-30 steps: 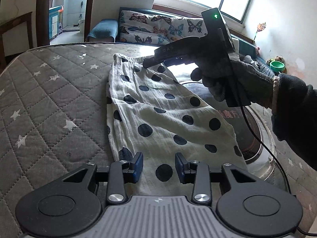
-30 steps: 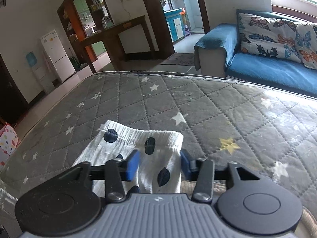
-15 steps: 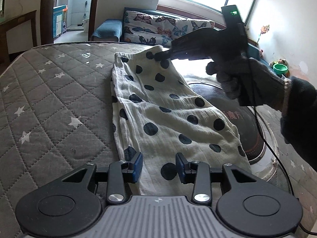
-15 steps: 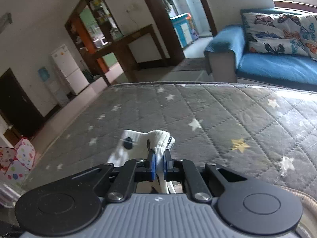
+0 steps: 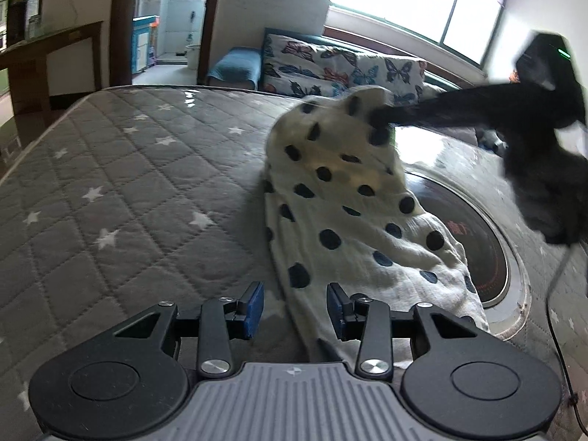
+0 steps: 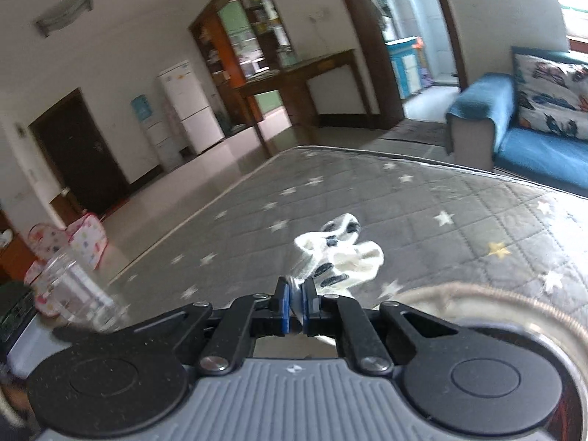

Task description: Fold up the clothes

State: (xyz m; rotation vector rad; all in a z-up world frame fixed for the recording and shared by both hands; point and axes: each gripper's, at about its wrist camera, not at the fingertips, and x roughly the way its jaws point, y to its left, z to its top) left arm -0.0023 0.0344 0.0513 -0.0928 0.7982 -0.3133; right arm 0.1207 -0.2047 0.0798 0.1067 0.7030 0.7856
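Across the quilted desk (image 5: pixel 110 191), the right tool (image 6: pixel 295 303), newly clenched on the dotted garment (image 5: pixel 352 220), had lifted its far end, starting the fold, while the left tool (image 5: pixel 295 307) stayed released.

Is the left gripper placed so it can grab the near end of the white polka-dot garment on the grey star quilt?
Probably yes. The left gripper is open, and the white polka-dot garment's near end lies between its fingers, nothing blocking. The right gripper grips the far end.

Left tongs (image 5: pixel 295 308) jaws spread wide, low, level. Right tongs (image 6: pixel 297 305) jaws pinched together on white fabric, raised; right gloved hand (image 5: pixel 547 183) blurred, gripping the handle at upper right.
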